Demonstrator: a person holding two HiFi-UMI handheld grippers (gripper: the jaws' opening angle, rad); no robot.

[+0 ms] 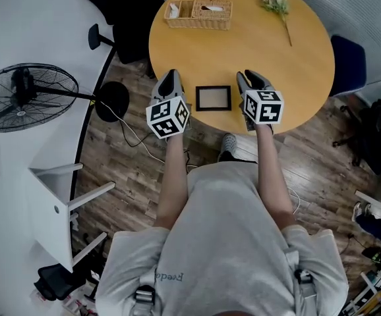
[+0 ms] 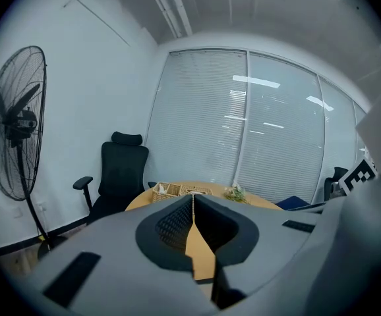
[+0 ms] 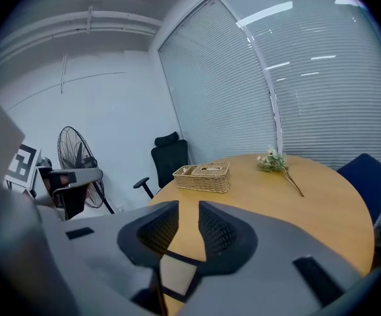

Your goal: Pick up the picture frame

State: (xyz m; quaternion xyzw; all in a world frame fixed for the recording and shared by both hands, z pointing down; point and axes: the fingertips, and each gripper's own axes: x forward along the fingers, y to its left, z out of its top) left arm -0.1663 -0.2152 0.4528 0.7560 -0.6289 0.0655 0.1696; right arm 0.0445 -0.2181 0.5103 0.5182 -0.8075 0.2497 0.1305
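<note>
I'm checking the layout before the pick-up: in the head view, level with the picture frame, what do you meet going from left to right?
standing fan → left gripper → picture frame → right gripper → blue chair

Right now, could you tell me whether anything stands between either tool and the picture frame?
Nothing visible does. The picture frame lies flat on the round table between the left tool and the right tool, with only bare tabletop on either side.
</note>
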